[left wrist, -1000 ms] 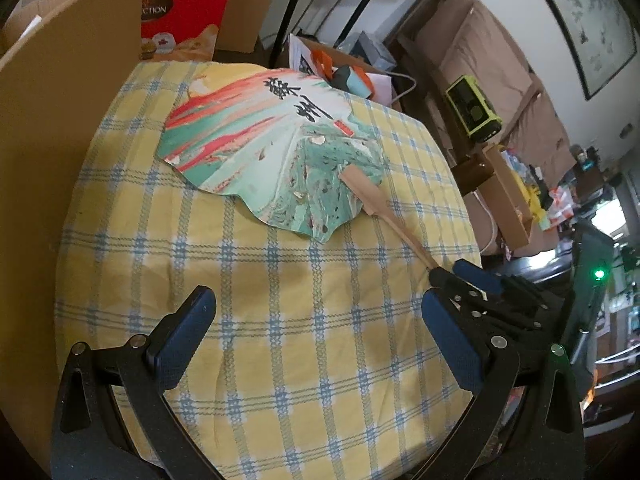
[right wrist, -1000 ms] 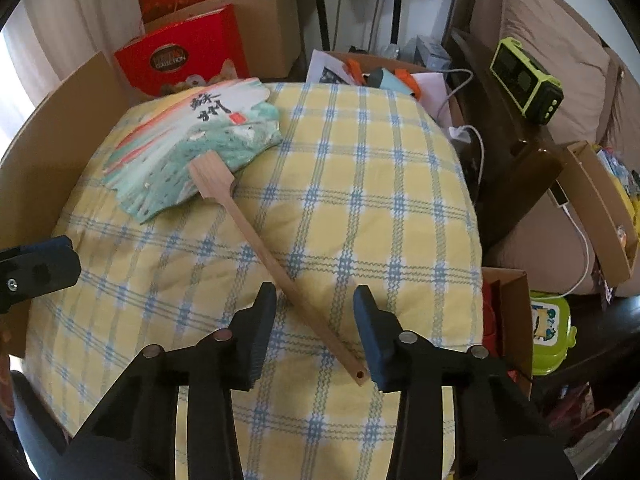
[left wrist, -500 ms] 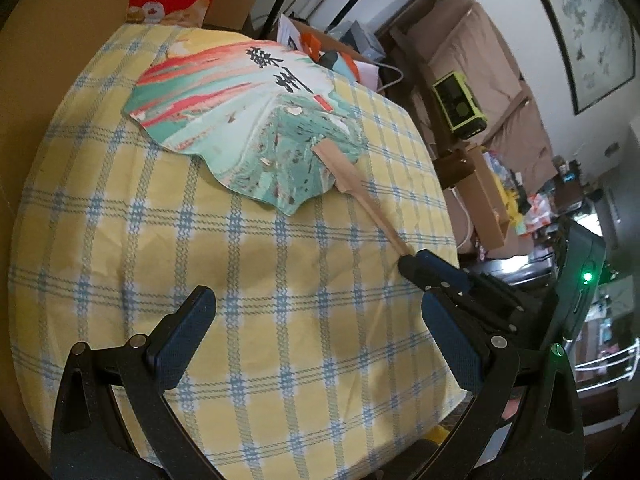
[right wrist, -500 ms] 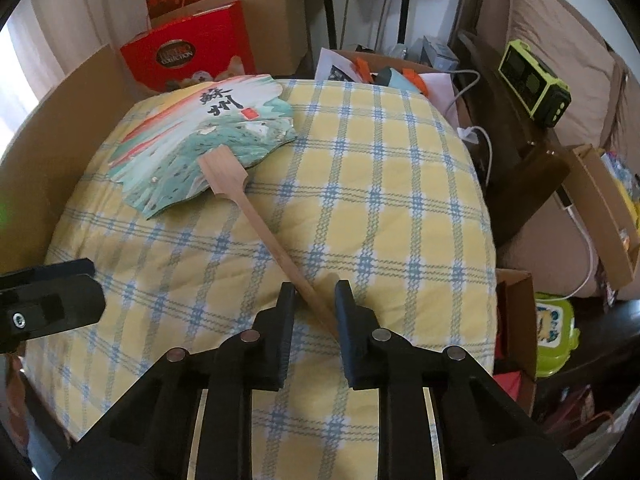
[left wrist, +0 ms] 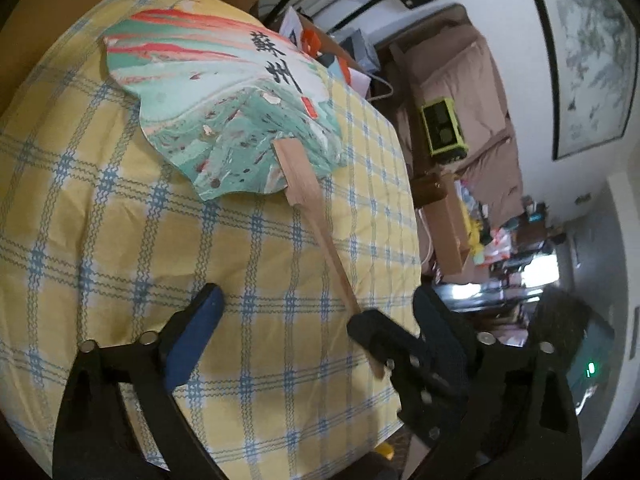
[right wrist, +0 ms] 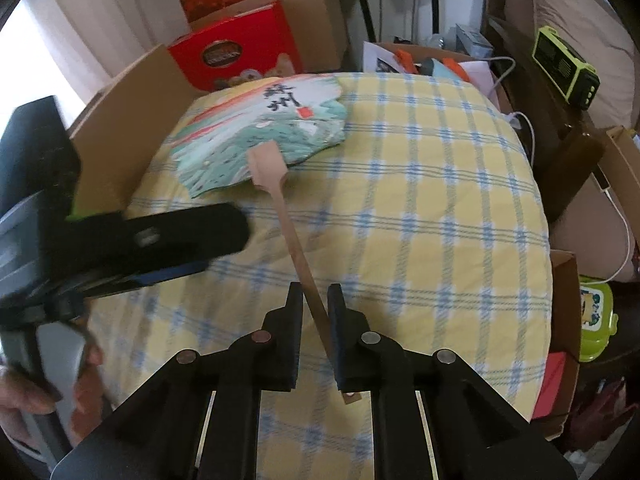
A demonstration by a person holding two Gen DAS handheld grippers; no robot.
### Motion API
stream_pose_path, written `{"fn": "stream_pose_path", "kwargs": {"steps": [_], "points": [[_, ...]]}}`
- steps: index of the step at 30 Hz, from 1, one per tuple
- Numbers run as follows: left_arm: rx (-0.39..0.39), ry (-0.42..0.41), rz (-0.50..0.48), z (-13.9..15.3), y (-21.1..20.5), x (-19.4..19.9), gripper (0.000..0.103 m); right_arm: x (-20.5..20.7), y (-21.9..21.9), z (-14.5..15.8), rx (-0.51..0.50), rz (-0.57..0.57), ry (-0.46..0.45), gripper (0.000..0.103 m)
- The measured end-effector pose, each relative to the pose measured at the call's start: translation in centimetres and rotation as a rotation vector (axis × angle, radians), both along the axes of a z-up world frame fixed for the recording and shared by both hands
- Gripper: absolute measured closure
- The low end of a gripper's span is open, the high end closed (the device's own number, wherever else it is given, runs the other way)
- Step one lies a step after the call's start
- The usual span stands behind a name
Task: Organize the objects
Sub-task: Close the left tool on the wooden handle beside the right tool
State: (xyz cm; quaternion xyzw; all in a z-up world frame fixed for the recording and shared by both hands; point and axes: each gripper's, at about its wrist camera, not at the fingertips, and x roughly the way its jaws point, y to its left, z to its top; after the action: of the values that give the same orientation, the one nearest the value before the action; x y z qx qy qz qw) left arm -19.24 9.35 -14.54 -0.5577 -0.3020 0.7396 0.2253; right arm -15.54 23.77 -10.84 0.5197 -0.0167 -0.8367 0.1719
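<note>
Left tool (left wrist: pixel 316 312): black frame, blue pads, silver screws. Right tool (right wrist: pixel 314 312): blk, same screws.

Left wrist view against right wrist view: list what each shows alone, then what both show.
Left wrist only: a framed picture on the wall, and the left gripper with open jaws, nothing between them; they have just been closing slightly.

Right wrist only: a red box, a hand, and the far end of the handle sticking out behind the fingers.

Both: the fan on the checked cloth, the green radio, and the right gripper shut on the handle.
</note>
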Motion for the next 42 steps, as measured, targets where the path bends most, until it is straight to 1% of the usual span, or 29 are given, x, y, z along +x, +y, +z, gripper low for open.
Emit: {"fn": "stream_pose_path", "kwargs": {"steps": [1, 3, 4, 7, 8, 9, 10, 12, 15, 16, 17, 19, 20, 21, 22, 23, 24, 29, 32, 34, 35, 36, 39, 40, 42], "points": [[0.011, -0.005, 0.010, -0.1, -0.2, -0.1, 0.013, 0.2, -0.2, 0.2, -0.005, 0.005, 0.002, 0.093], [0.032, -0.020, 0.019, -0.3, -0.4, -0.3, 0.019, 0.6, -0.7, 0.5, -0.016, 0.019, 0.005, 0.094], [0.043, -0.025, 0.018, -0.4, -0.4, -0.4, 0.020, 0.8, -1.0, 0.8, -0.023, 0.026, 0.007, 0.094], [0.080, -0.029, 0.013, -0.4, -0.5, -0.5, 0.030, 1.4, -2.0, 1.4, -0.035, 0.054, 0.018, 0.095], [0.096, -0.033, 0.013, -0.5, -0.5, -0.5, 0.038, 1.6, -2.4, 1.6, -0.038, 0.065, 0.020, 0.096], [0.111, -0.037, 0.015, -0.5, -0.6, -0.4, 0.050, 1.8, -2.7, 1.7, -0.042, 0.073, 0.021, 0.096], [0.123, -0.044, 0.014, -0.6, -0.6, -0.4, 0.054, 2.0, -3.0, 1.8, -0.042, 0.079, 0.024, 0.096], [0.144, -0.041, 0.007, -0.6, -0.7, -0.4, 0.079, 2.2, -3.4, 2.1, -0.042, 0.088, 0.030, 0.096], [0.122, -0.017, 0.014, -0.2, -0.8, -0.4, 0.088, 2.4, -3.6, 2.3, -0.026, 0.078, 0.041, 0.096], [0.114, -0.019, 0.017, -0.3, -0.9, -0.4, 0.089, 2.3, -3.4, 2.3, -0.007, 0.064, 0.051, 0.095], [0.111, -0.024, 0.020, -0.3, -0.9, -0.4, 0.089, 2.0, -3.2, 2.0, 0.026, 0.054, 0.047, 0.092], [0.109, -0.030, 0.025, -0.3, -1.1, -0.4, 0.089, 1.5, -2.7, 1.3, 0.051, 0.034, 0.024, 0.088], [0.095, -0.028, 0.025, -0.2, -1.2, -0.4, 0.088, 1.2, -2.3, 0.9, 0.054, 0.019, 0.016, 0.079], [0.090, -0.028, 0.025, -0.1, -1.2, -0.3, 0.086, 0.9, -2.1, 0.5, 0.061, 0.012, 0.007, 0.073], [0.087, -0.028, 0.026, -0.1, -1.4, -0.3, 0.083, 0.9, -2.0, 0.0, 0.069, 0.010, 0.001, 0.072], [0.082, -0.031, 0.031, -0.1, -1.5, -0.3, 0.071, 0.9, -2.0, -0.4, 0.071, 0.013, -0.007, 0.072], [0.076, -0.032, 0.038, -0.1, -1.7, -0.3, 0.062, 1.0, -2.1, -0.7, 0.071, 0.015, -0.015, 0.072], [0.055, -0.041, 0.030, -0.6, -2.0, 0.1, 0.059, 1.1, -2.9, -1.8, 0.115, 0.035, -0.021, 0.071], [0.060, -0.059, 0.027, -1.3, -1.9, 0.3, 0.058, 1.1, -3.6, -2.1, 0.158, 0.045, 0.001, 0.070], [0.064, -0.063, 0.027, -1.5, -1.9, 0.4, 0.058, 1.2, -3.9, -2.2, 0.178, 0.048, 0.014, 0.075], [0.066, -0.060, 0.029, -1.5, -1.9, 0.4, 0.056, 1.3, -4.1, -2.2, 0.187, 0.055, 0.022, 0.083], [0.067, -0.059, 0.029, -1.5, -1.8, 0.4, 0.055, 1.4, -4.2, -2.3, 0.179, 0.060, 0.021, 0.095], [0.069, -0.058, 0.023, -1.5, -1.7, 0.5, 0.052, 1.4, -4.0, -2.3, 0.151, 0.057, 0.013, 0.096], [0.073, -0.059, 0.020, -1.5, -1.6, 0.5, 0.051, 1.3, -3.9, -2.3, 0.125, 0.059, 0.004, 0.096], [0.087, -0.058, 0.017, -1.4, -1.4, 0.6, 0.044, 1.4, -3.6, -2.1, 0.034, 0.068, -0.032, 0.096]]}}
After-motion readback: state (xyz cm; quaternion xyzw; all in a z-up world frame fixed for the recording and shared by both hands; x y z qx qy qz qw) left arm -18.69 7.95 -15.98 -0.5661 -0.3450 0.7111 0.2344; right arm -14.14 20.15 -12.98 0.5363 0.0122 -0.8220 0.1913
